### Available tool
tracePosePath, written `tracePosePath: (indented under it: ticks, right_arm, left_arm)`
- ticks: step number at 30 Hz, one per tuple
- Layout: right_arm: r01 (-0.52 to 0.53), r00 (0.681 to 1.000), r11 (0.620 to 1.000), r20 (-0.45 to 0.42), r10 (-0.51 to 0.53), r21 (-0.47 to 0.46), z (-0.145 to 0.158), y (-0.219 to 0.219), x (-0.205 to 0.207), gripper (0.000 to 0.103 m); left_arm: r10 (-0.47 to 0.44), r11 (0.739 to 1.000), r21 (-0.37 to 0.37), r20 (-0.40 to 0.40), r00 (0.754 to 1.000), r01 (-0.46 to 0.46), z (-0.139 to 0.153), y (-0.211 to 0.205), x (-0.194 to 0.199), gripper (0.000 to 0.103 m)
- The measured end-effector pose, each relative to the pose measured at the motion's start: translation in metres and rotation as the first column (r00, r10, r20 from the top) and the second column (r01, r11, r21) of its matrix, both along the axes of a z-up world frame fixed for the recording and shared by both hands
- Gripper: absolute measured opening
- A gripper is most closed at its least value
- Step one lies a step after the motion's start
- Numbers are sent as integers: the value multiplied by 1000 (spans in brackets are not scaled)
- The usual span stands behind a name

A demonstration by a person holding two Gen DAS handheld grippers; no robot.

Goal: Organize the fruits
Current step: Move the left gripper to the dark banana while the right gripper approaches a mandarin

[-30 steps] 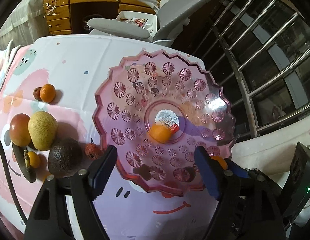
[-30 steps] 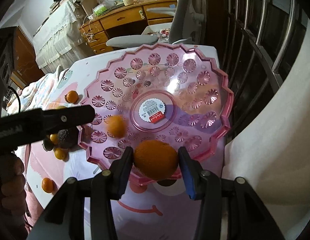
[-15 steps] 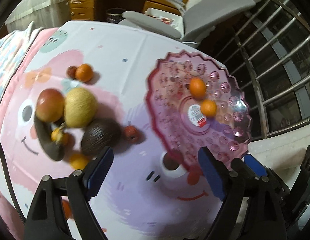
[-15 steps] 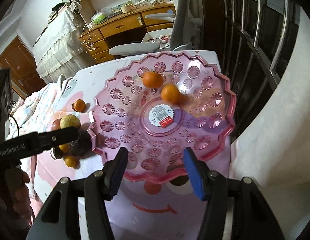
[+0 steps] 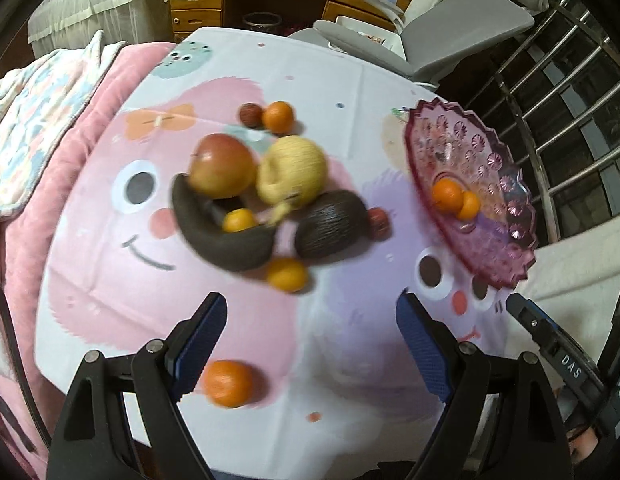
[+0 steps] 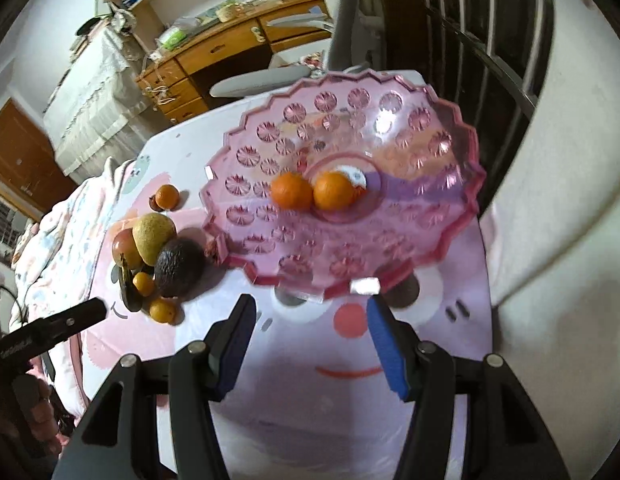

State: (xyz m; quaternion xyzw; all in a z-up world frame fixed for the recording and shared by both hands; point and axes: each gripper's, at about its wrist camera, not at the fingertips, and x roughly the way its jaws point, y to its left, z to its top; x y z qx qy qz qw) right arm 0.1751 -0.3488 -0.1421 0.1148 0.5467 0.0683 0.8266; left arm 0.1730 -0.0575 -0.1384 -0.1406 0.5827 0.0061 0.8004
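A pink glass plate [image 6: 450,216] stands on the table and holds two small oranges [image 6: 310,190]; it also shows in the left wrist view [image 5: 506,232]. Left of it lies a pile of fruit: a red apple [image 5: 220,170], a yellow pear [image 5: 292,170], a dark avocado [image 5: 330,228], a blackened banana [image 5: 226,240] and small oranges [image 5: 286,274]. One orange [image 5: 228,382] lies by my left gripper [image 5: 310,336], which is open and empty above the cloth. My right gripper [image 6: 308,340] is open and empty, in front of the plate.
The table wears a pink and purple cartoon cloth [image 5: 330,360]. An orange and a small dark fruit [image 5: 270,116] lie at the far side. A grey chair [image 5: 450,40], a wooden desk [image 6: 230,52] and metal railings [image 5: 570,80] stand behind. A blanket [image 5: 38,120] lies at left.
My right gripper let go of its orange into the plate and drew back, open. My left gripper swung left from the plate toward the fruit pile.
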Motion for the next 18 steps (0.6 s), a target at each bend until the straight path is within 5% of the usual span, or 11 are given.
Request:
tracePosePath:
  ticks: [9,18]
  right_arm:
    - [181,983,983,-30,-181,-7,-5,46,-57,58]
    - [308,951,950,-37,-307,41,-14,104,-101,58]
  left_arm:
    - [-169,985,42,-18,986,169,12,63,-24,86]
    - [-386,918,100,-2,922,384,19,95,-33,86]
